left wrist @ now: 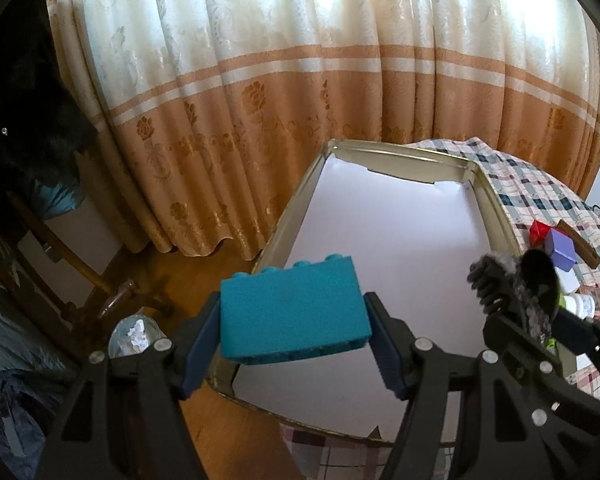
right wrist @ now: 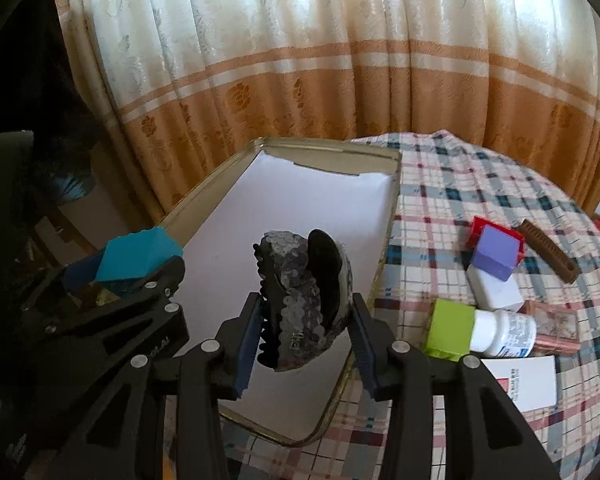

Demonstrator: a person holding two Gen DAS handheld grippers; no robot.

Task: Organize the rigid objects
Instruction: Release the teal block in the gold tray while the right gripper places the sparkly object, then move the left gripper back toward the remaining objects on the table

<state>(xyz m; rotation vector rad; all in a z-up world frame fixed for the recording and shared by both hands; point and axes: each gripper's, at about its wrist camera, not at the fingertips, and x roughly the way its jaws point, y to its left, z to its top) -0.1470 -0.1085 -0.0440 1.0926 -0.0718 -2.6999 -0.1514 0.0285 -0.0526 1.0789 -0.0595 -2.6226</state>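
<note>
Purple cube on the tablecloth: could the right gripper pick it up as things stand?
Probably not yet: the right gripper is shut on the sequined hair clip, so its jaws are full. The purple cube itself lies uncovered.

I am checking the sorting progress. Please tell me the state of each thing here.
Blue brick: held in left hand-held gripper, above tray edge.
Hair clip: held in right hand-held gripper, above tray.
Tray: white-lined, nothing lying in it.
White bottle: lying on its side on tablecloth.
Purple block: resting on tablecloth.
</note>
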